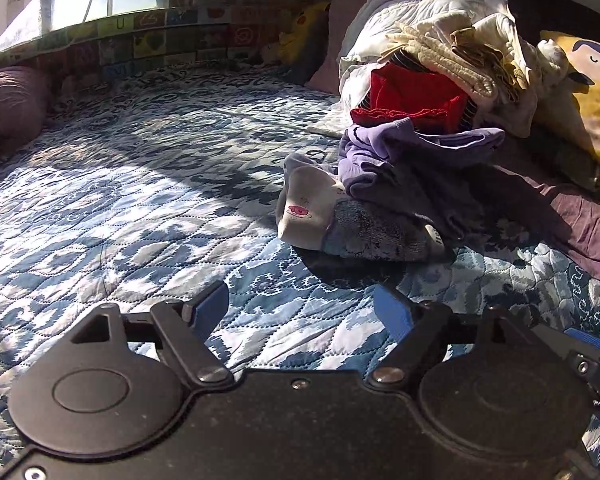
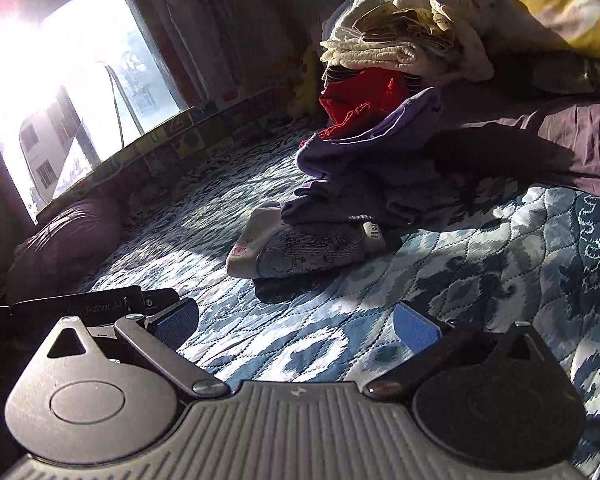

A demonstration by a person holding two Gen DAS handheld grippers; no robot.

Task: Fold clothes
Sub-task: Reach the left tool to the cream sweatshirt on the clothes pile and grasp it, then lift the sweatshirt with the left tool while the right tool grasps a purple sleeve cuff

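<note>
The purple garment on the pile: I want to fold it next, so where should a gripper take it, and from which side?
Probably the purple garment at its loose upper fold, which juts out below the red garment. Come from the open quilt side with the open left gripper; that edge lifts clear of the heap.

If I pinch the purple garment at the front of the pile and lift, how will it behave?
The purple garment lies crumpled and draped, so it will probably hang limp and unfurl. It overlaps the grey piece and touches the red one, so it may drag them. It is likely light.
</note>
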